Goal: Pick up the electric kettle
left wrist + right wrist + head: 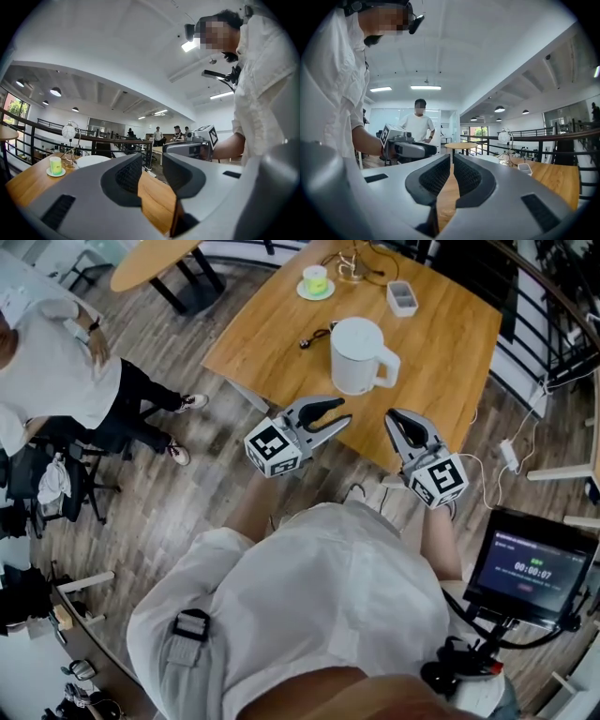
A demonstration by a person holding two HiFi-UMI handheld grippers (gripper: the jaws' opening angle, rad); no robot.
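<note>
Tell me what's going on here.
A person in a white shirt stands at a wooden table with a gripper in each hand. The left gripper and right gripper hover at the table's near edge, short of the white electric kettle, which stands upright and untouched. The left one's fingers are slightly apart with nothing between them; the right one's fingers are together and empty.

One kettle (361, 357); one cup (316, 278); one tray (402, 298); two grippers (345, 412) (394, 418); two tables (450, 343) (150, 263).
</note>
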